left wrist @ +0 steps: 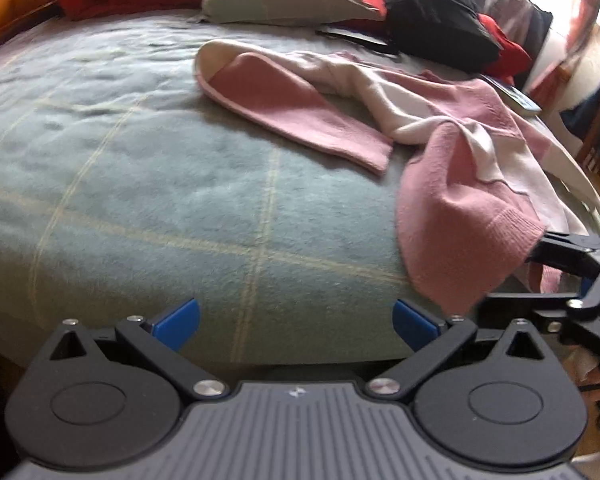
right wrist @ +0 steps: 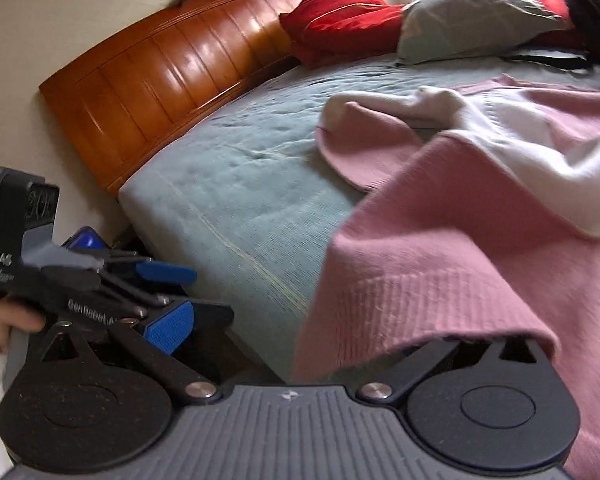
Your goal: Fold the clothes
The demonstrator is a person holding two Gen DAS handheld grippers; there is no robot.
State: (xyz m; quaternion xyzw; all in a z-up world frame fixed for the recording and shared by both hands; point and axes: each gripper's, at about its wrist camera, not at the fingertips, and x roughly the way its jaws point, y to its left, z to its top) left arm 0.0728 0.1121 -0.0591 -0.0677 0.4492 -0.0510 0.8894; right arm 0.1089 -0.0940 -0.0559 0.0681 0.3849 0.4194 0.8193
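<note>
Lying crumpled, pink sweater [left wrist: 452,184], sleeve [left wrist: 296,116] seemingly pointing toward headboard [right wrist: 160,84]

Soft daylight, motion blur (fisheye-warped edges).

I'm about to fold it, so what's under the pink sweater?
The pink sweater lies on the green blanket. Its hem drapes over the right hand-held gripper, hiding the right finger.

Pink and cream knit sweater [left wrist: 452,148] sprawled unfolded on the bed [left wrist: 140,184], bunched near its right edge. One pink sleeve lies flat toward the middle; the ribbed hem droops over the near edge.
</note>
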